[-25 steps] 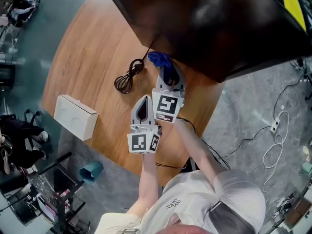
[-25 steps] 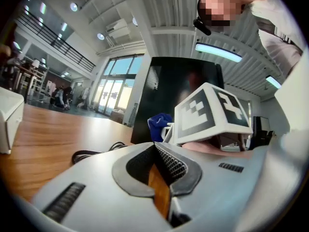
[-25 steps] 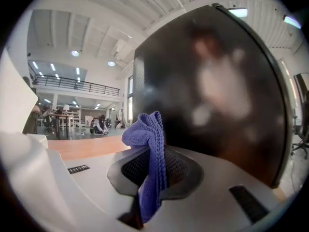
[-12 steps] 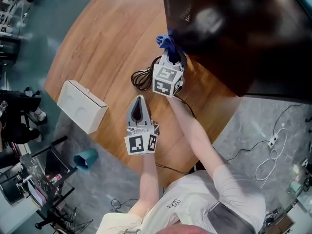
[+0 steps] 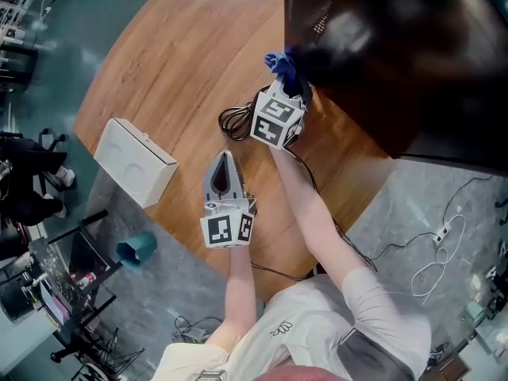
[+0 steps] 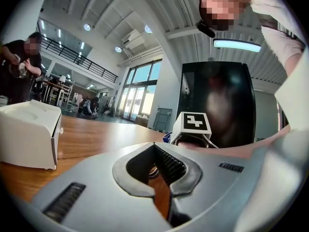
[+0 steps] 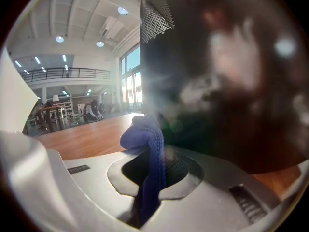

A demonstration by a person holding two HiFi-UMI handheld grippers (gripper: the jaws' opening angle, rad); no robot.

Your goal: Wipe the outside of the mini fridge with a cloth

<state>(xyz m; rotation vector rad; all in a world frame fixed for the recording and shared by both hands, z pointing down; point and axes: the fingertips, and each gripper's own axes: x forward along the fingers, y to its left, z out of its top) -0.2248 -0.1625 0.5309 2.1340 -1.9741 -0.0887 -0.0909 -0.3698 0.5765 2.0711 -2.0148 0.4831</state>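
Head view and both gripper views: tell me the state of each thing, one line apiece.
Mini fridge: upright on the table.
Right gripper: shut on the cloth.
Cloth: bunched, clamped in the right jaws, up at the fridge's side.
Left gripper: jaws together, empty, over the table.
White box: closed, lying on the table.
Cable: coiled on the table beside the right gripper.

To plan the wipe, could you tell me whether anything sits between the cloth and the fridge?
Nothing visible does. The cloth, shut in the right gripper, is right at the fridge's dark wall; the coiled cable lies beside the gripper, not between.
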